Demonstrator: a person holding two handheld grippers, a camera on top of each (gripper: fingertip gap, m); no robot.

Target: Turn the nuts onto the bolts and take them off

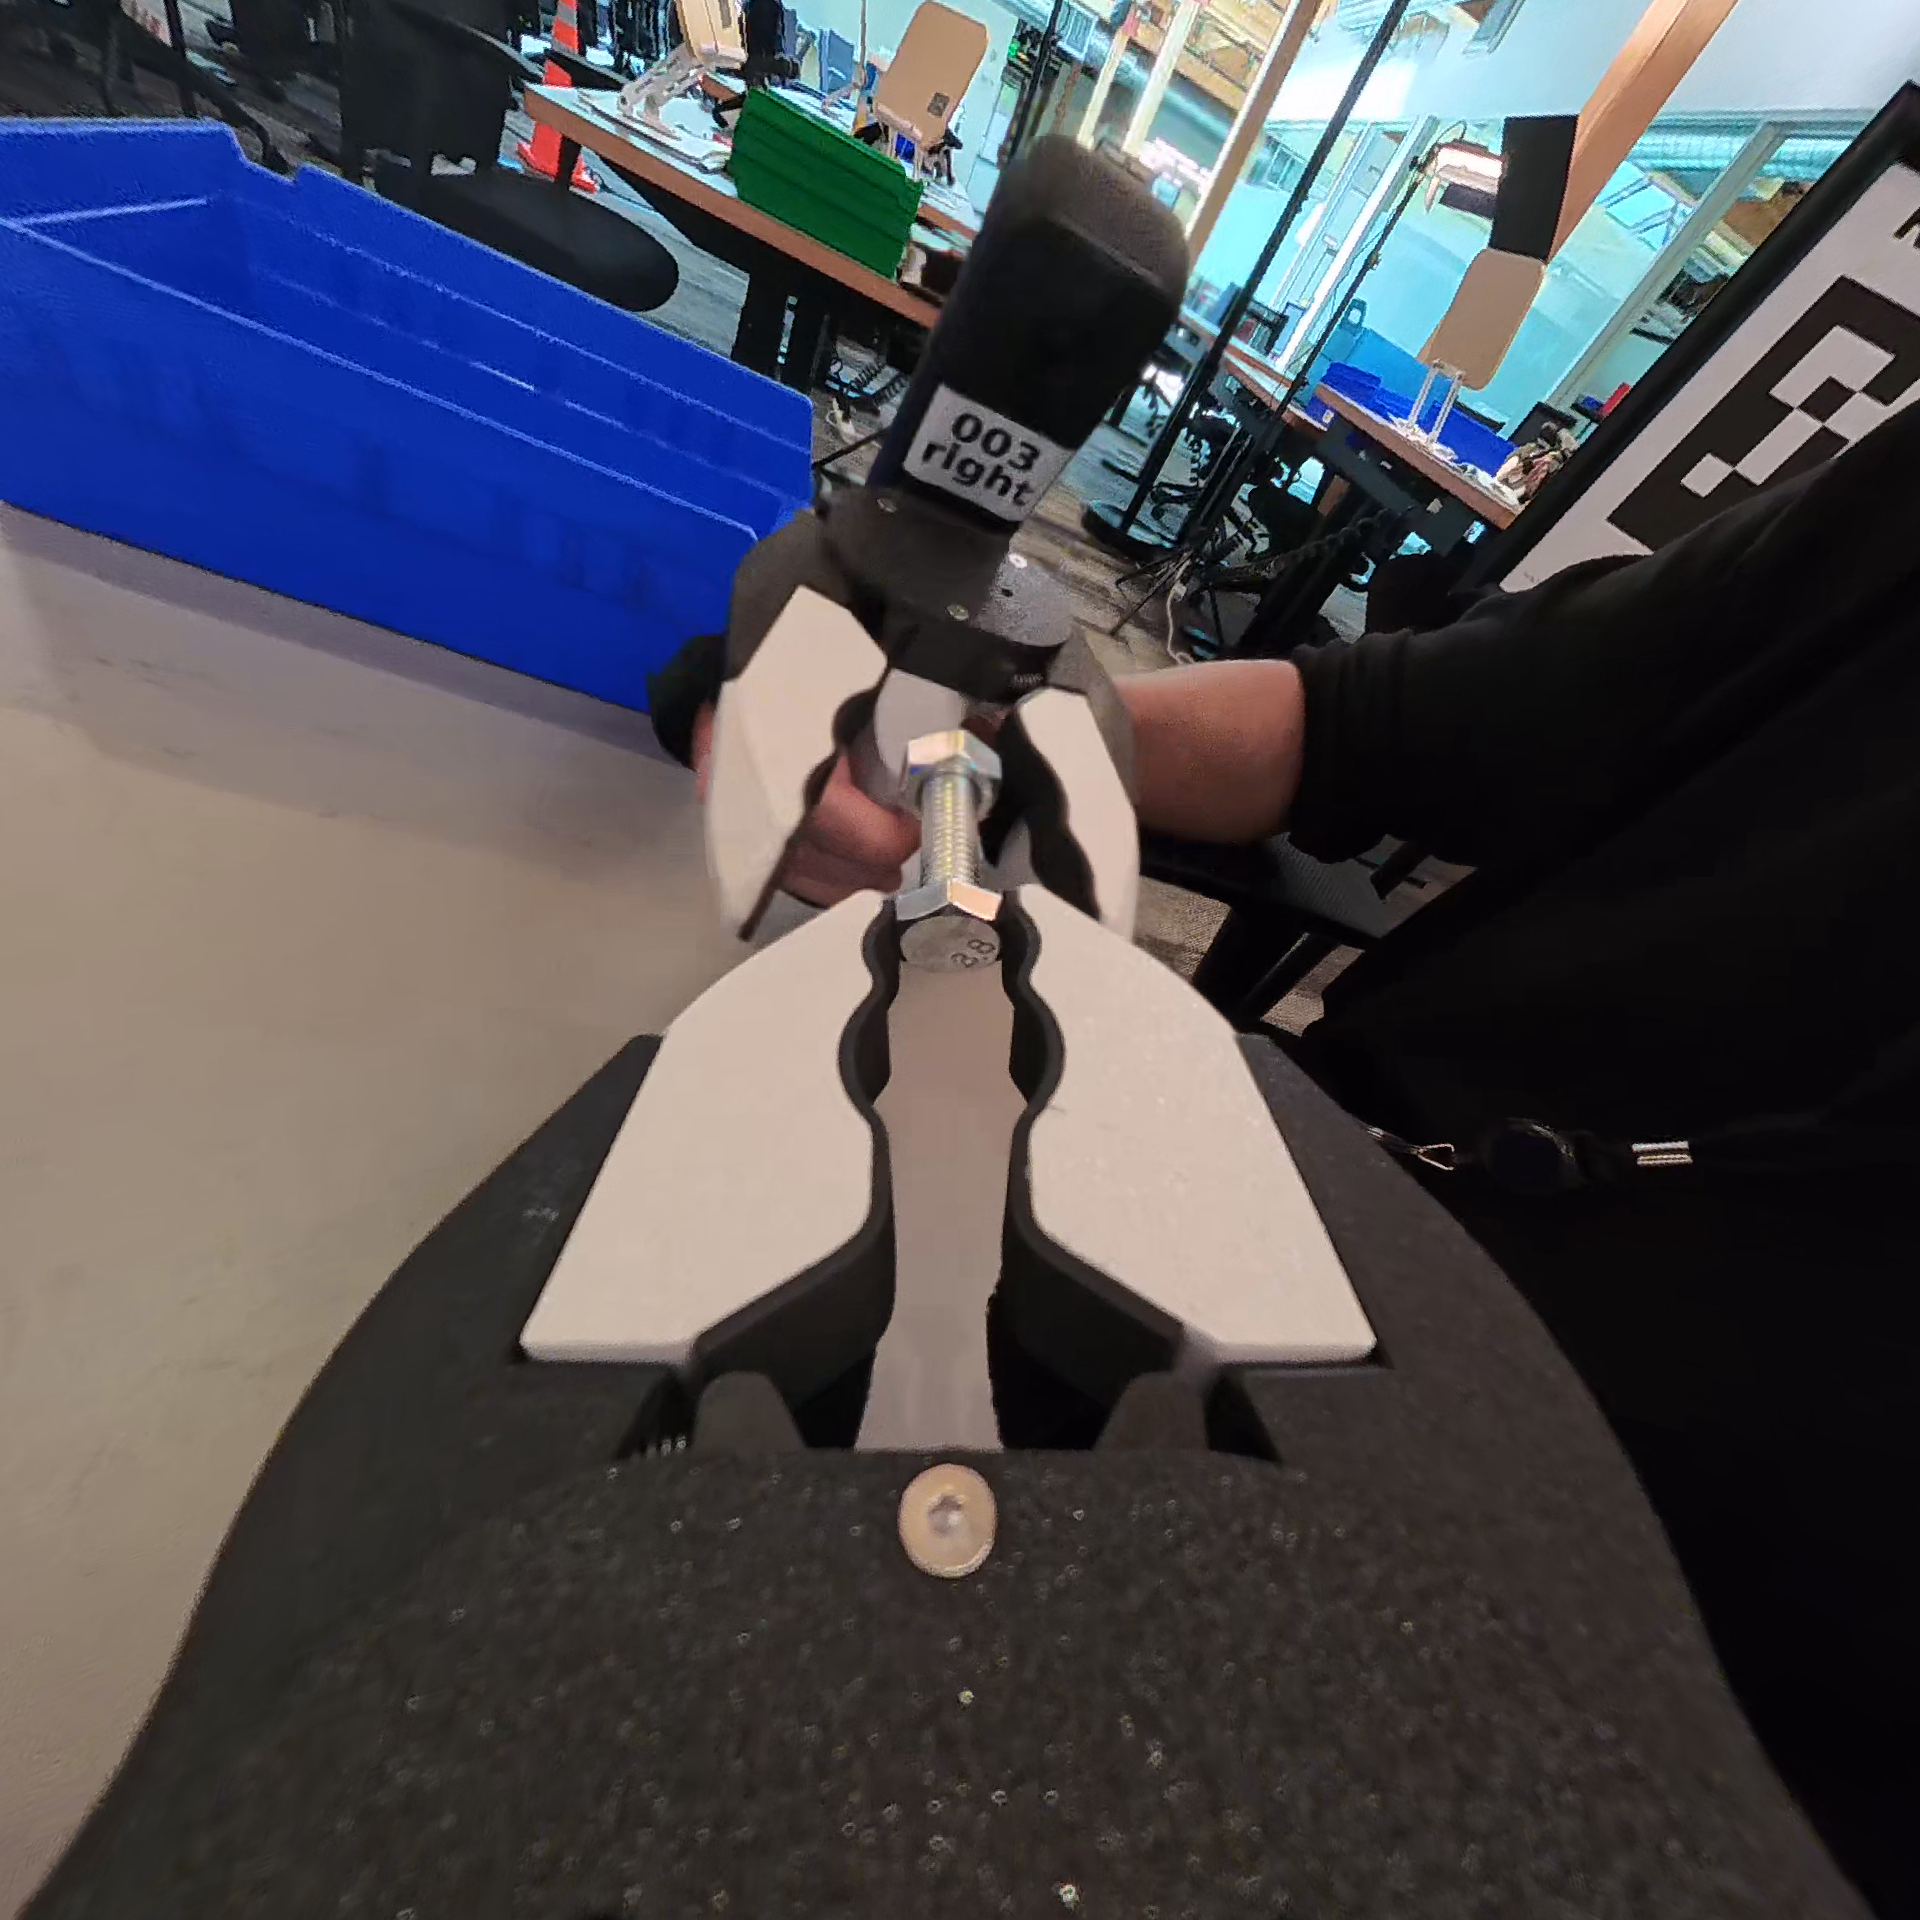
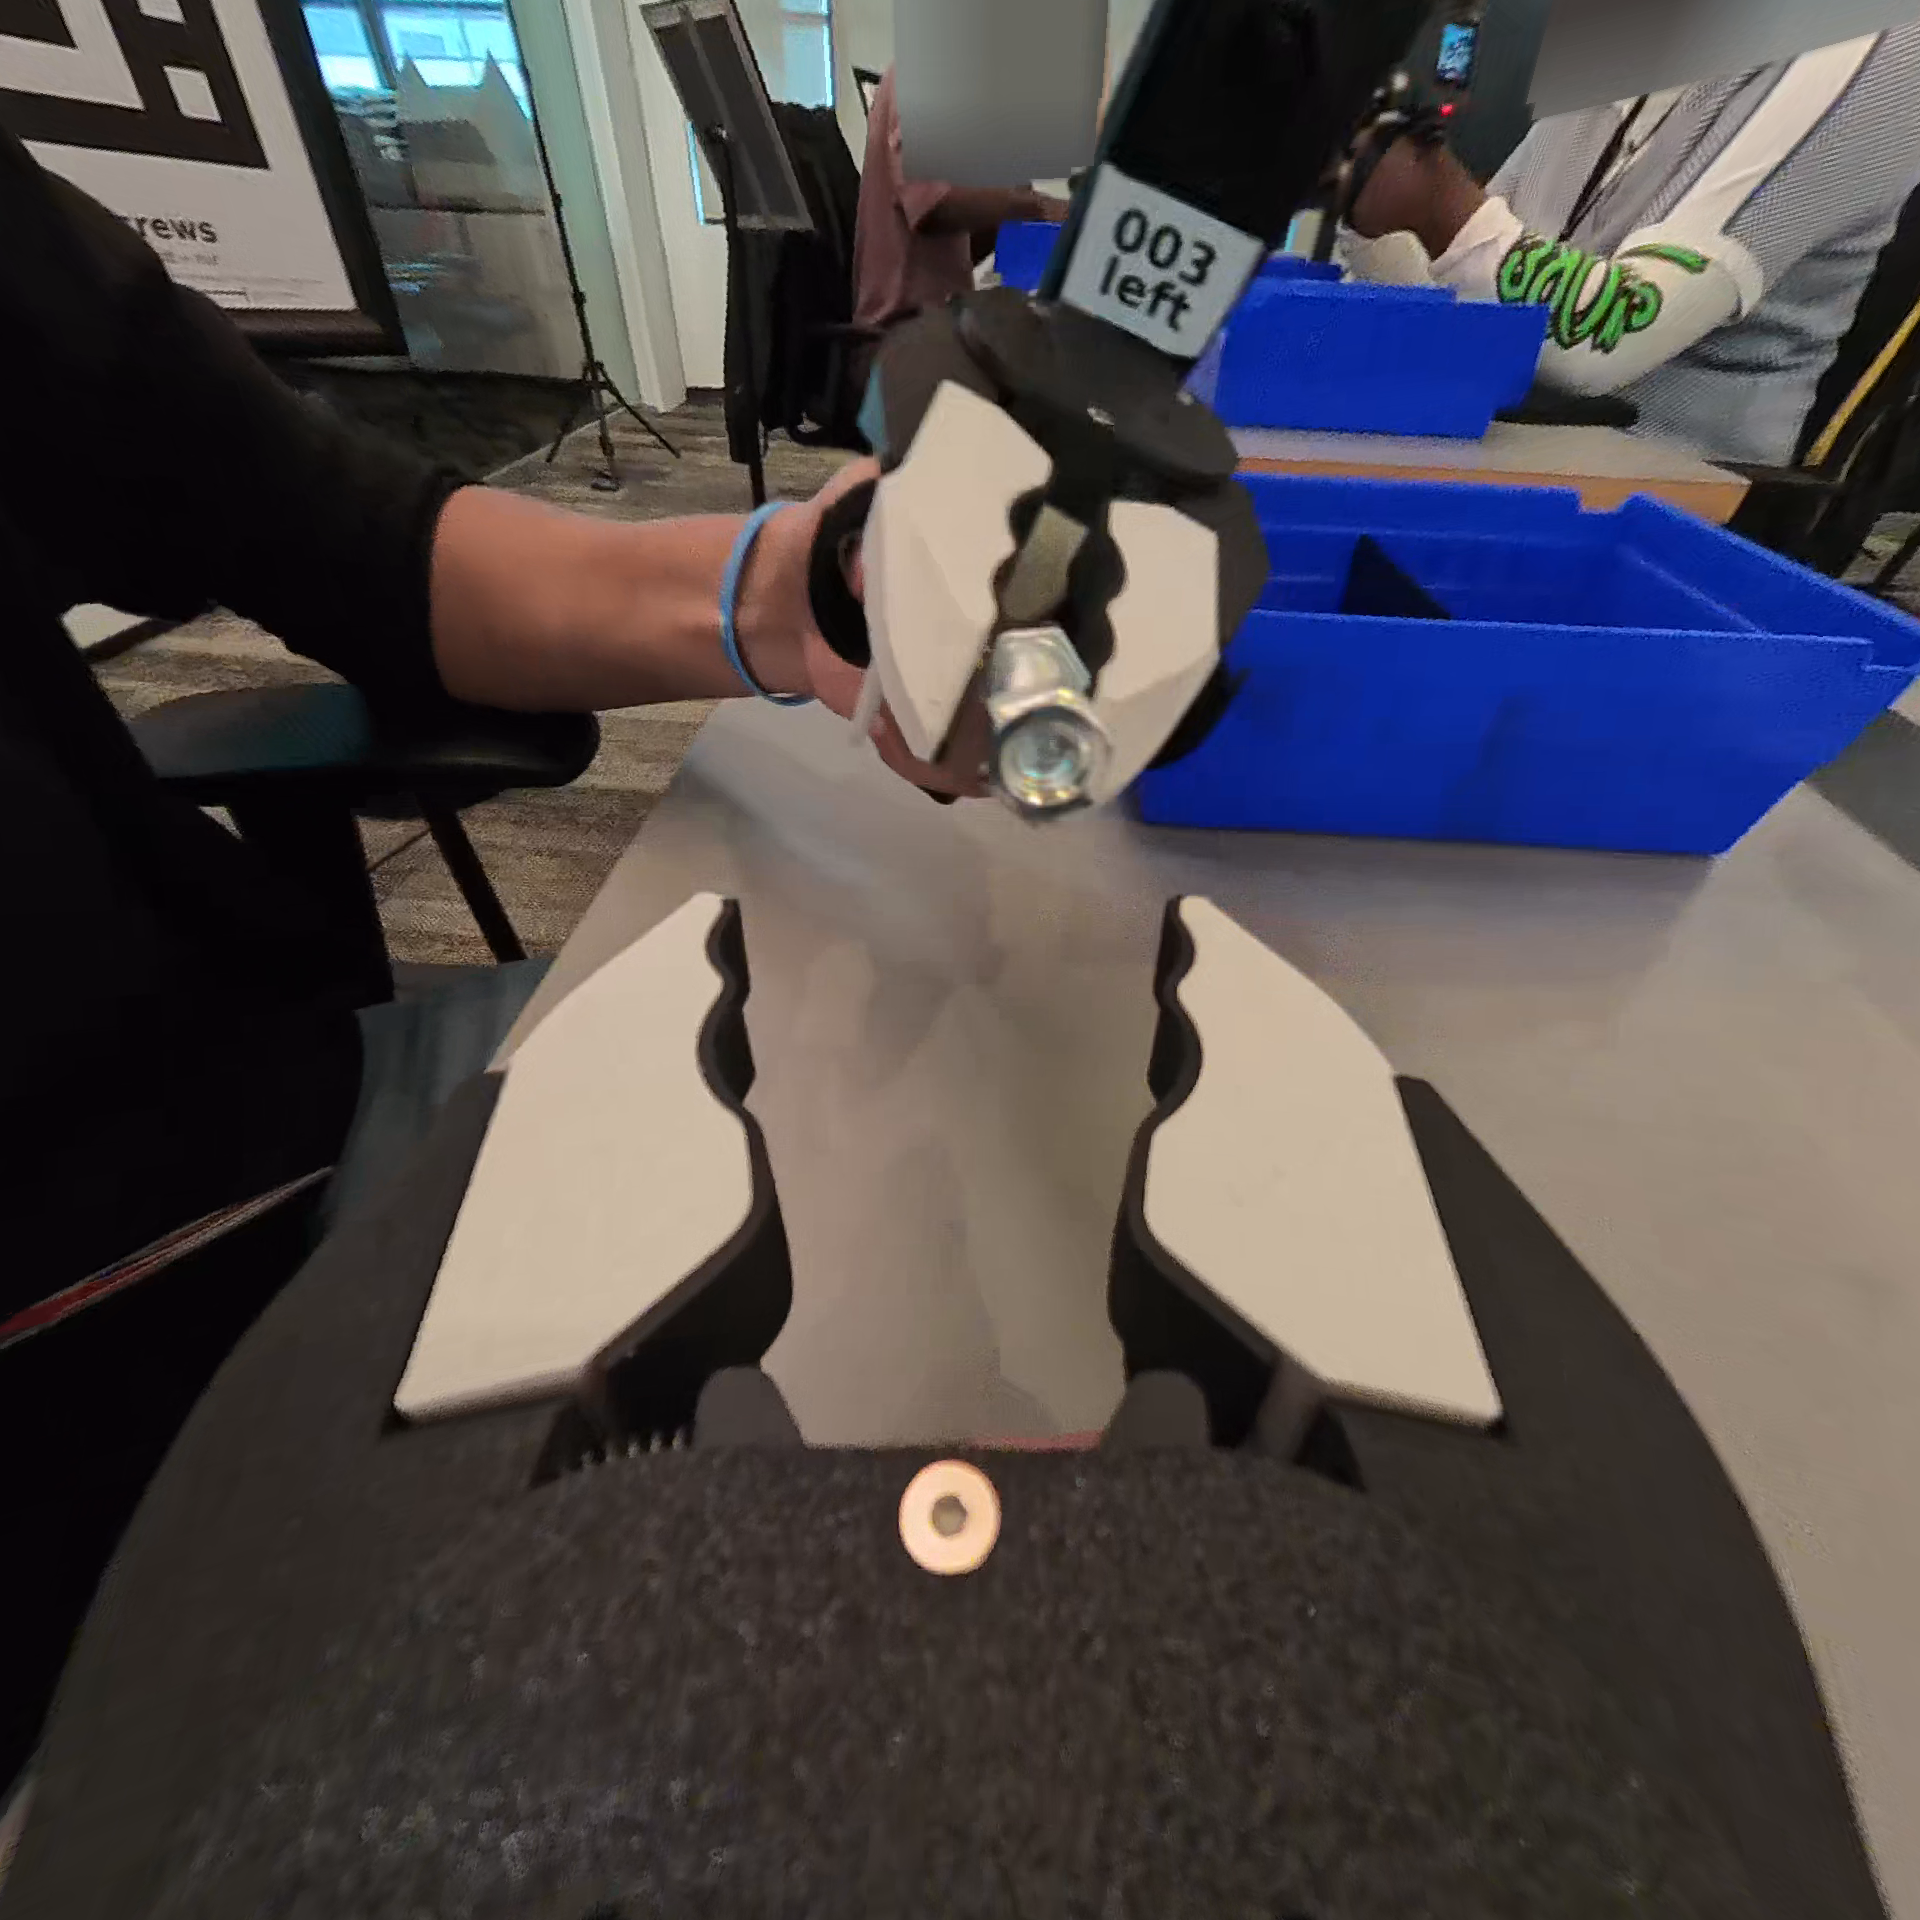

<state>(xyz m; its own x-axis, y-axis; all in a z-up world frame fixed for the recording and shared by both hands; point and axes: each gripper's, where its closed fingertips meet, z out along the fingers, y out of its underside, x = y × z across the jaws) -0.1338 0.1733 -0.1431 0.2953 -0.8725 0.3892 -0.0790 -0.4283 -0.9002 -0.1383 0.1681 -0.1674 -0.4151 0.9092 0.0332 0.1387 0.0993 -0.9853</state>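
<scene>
The left gripper [image 1: 948,935] is closed on the hexagonal head of a silver threaded steel bolt [image 1: 951,831], its white fingers [image 1: 769,1122] pinching the head at their very tips. The bolt's shank points away from it, held in the air above the bench. A silver hexagonal steel nut [image 1: 951,764] sits on the far end of the thread.

The right gripper [image 2: 951,935] stands wide open and holds nothing; bare bench shows between its white fingers [image 2: 603,1164]. In the left wrist view its fingers lie to either side of the nut, but whether they touch it cannot be told. The right wrist view shows the nut and the bolt's end apart from it, ahead of the open fingertips.

The person's left hand [image 2: 831,644] grips its handle with a blue band at the wrist [image 2: 738,603], the forearm reaching in level from a black sleeve. The right hand [image 1: 842,831] wraps its handle likewise, black sleeve behind it.

The pale grey bench [image 1: 260,987] carries a blue plastic bin [image 2: 1507,707] with a dark divider, just beyond the grippers. Behind are other tables, more blue bins, green crates [image 1: 821,197], an orange cone [image 1: 556,94], tripods, and a seated person in a white sleeve [image 2: 1621,291].
</scene>
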